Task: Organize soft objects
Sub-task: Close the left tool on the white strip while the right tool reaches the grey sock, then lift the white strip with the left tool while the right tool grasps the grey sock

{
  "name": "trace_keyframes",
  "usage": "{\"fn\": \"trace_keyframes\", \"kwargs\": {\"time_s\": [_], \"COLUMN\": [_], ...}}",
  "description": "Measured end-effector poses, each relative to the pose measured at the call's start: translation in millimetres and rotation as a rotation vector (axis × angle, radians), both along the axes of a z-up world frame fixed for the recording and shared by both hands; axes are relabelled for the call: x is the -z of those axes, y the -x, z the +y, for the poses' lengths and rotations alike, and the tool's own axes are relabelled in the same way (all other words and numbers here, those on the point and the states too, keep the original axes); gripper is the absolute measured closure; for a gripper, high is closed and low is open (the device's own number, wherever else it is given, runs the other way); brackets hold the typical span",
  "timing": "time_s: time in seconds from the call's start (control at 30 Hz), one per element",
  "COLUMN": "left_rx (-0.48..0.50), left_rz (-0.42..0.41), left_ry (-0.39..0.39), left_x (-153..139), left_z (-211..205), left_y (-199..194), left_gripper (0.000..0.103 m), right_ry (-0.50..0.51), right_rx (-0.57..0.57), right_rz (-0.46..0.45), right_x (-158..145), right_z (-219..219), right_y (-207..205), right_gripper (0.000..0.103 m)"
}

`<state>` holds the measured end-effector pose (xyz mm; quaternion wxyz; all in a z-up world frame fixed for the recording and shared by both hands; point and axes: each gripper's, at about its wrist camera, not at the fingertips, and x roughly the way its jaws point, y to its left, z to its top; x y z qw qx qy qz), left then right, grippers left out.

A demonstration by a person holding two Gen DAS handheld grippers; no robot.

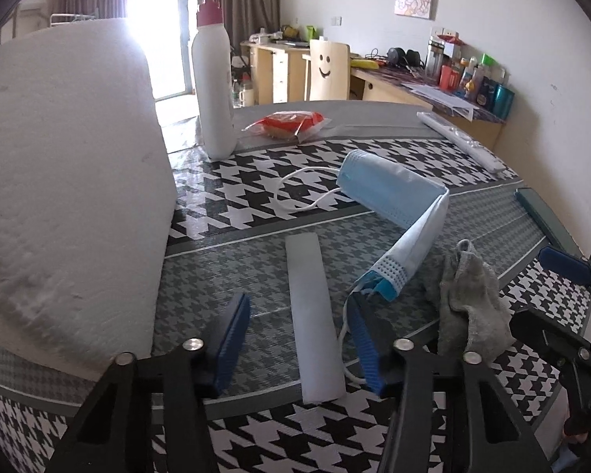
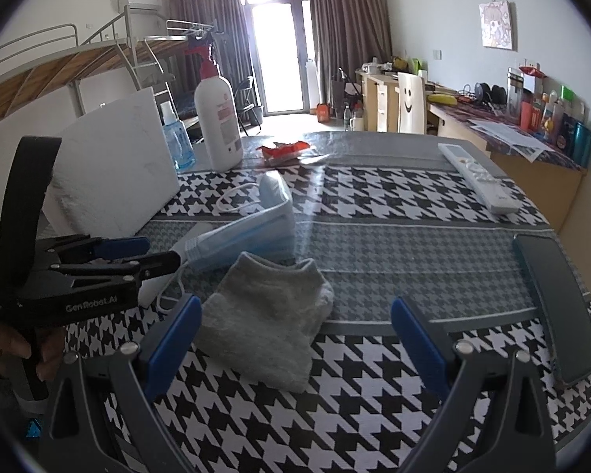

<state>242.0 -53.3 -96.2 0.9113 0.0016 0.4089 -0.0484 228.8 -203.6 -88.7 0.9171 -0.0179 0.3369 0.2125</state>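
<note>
A grey sock (image 2: pixel 270 317) lies crumpled on the houndstooth tablecloth (image 2: pixel 374 386), just ahead of my right gripper (image 2: pixel 295 339), which is open and empty; the sock also shows in the left wrist view (image 1: pixel 467 299). A blue face mask (image 1: pixel 390 213) lies folded beyond it and shows in the right wrist view (image 2: pixel 252 232). My left gripper (image 1: pixel 299 345) is open, its right finger touching the mask's ear loop, with a white strip (image 1: pixel 313 315) lying between the fingers. The left gripper also shows in the right wrist view (image 2: pixel 138 254).
A large white foam block (image 1: pixel 63 181) stands at the left. A white pump bottle (image 1: pixel 212 79), a red snack packet (image 1: pixel 285 122), a white remote (image 2: pixel 478 181), a dark phone (image 2: pixel 555 303) and a blue liquid bottle (image 2: pixel 177 142) sit on the table.
</note>
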Motion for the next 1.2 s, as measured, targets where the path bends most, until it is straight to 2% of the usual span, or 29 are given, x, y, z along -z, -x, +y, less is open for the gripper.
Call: {"fn": "trace_keyframes", "kwargs": {"time_s": [0.17, 0.43, 0.47, 0.5, 0.57, 0.87, 0.93, 1.0, 1.1, 1.2], "left_rx": [-0.009, 0.003, 0.01, 0.013, 0.013, 0.022, 0.025, 0.028, 0.038, 0.044], "left_rz": [0.03, 0.035, 0.037, 0.037, 0.036, 0.031, 0.027, 0.024, 0.008, -0.013], "left_ry": [0.019, 0.011, 0.015, 0.01, -0.004, 0.049, 0.058, 0.065, 0.066, 0.059], "left_x": [5, 6, 6, 6, 6, 5, 5, 4, 1, -3], "left_z": [1, -3, -4, -5, -7, 0, 2, 4, 4, 4], "left_y": [-7, -12, -13, -13, -15, -13, -12, -10, -5, -1], "left_gripper": [0.064, 0.064, 0.066, 0.073, 0.079, 0.085, 0.085, 0.085, 0.085, 0.085], "right_ry": [0.008, 0.015, 0.017, 0.02, 0.026, 0.06, 0.073, 0.093, 0.097, 0.106], "right_rx": [-0.005, -0.013, -0.014, -0.014, -0.015, -0.039, -0.047, -0.06, -0.076, -0.08], "right_rz": [0.008, 0.015, 0.016, 0.017, 0.02, 0.043, 0.055, 0.071, 0.096, 0.097], "right_x": [3, 4, 5, 5, 5, 9, 11, 13, 18, 19], "right_z": [1, 6, 6, 7, 8, 20, 22, 25, 29, 31], "right_y": [-1, -6, -6, -6, -6, -4, -4, -4, -4, -3], "right_gripper": [0.004, 0.004, 0.004, 0.004, 0.004, 0.005, 0.011, 0.025, 0.036, 0.041]}}
